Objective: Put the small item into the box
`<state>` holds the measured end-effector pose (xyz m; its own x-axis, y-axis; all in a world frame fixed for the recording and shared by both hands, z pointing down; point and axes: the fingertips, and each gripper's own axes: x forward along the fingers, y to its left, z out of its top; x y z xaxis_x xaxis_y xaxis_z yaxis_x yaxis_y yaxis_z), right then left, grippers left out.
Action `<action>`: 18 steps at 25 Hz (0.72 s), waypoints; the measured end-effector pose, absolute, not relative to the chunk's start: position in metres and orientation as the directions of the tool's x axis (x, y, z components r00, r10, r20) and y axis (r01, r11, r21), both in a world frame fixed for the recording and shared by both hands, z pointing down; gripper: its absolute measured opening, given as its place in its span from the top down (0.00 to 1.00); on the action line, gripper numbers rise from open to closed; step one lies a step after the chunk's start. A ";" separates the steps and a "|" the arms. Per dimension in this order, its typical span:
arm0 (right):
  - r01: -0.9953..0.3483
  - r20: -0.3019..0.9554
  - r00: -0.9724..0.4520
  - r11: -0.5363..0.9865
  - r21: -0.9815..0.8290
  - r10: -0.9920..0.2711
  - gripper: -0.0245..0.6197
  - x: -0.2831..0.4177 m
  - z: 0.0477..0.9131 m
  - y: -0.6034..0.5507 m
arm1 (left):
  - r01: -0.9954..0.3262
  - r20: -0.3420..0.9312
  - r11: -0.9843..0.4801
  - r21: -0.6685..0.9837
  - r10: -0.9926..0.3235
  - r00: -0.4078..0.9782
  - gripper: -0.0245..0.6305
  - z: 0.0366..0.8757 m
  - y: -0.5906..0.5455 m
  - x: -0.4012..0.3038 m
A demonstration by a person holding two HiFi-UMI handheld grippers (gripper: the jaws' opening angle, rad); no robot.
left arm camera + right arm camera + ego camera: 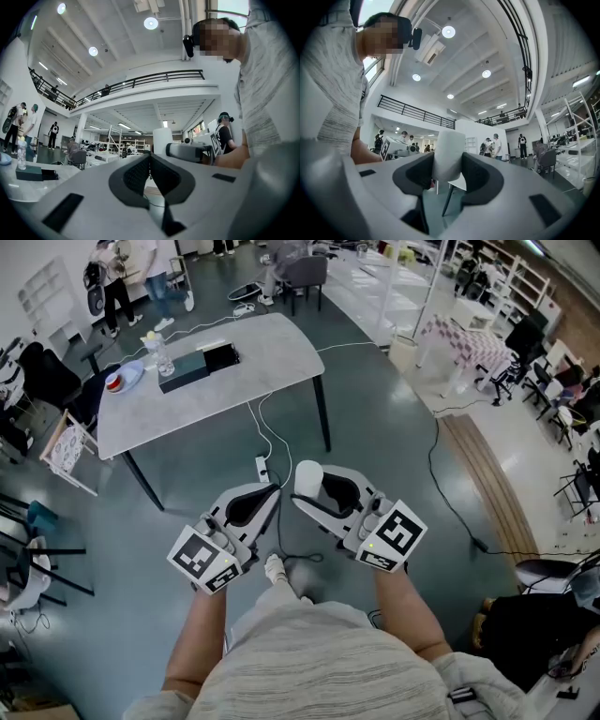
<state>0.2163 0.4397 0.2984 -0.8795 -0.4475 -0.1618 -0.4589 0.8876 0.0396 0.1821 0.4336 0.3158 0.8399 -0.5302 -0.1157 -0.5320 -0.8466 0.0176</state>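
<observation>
Above the dark teal floor (394, 456), well short of the surface (244, 381), the person holds both tools close together at waist height. The right hand-held gripper (310, 489) pinches the small item (307, 476), a plain white cylinder with a matte, faintly soft-looking skin and a rounded top edge. In the right gripper view the small item (449, 154) stands upright between the two dark, curved pads (417, 176), which press on its sides, with its upper end rising clear of them. The left hand-held gripper (274, 490) sits just beside it. Its grey shell is smooth, and its black, finely textured pads (136, 176) are pressed together at their tips with nothing between them.

The surface is a pale grey slab with a mottled, stone-like top, rounded corners and thin black legs. On it lies the box (183, 371), flat, rectangular and dark teal, with a black rectangular piece (221, 357) touching its far end. Near the box stand a clear plastic bottle (162, 354) and a light blue plate (128, 378). A white power strip (262, 467) and thin cables lie on the floor between the surface and the person.
</observation>
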 end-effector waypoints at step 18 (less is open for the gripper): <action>-0.417 -0.163 -0.898 0.909 0.014 -0.409 0.65 0.207 0.292 0.414 | -0.566 -0.118 -0.824 0.015 -0.564 0.818 0.93 0.311 0.408 0.175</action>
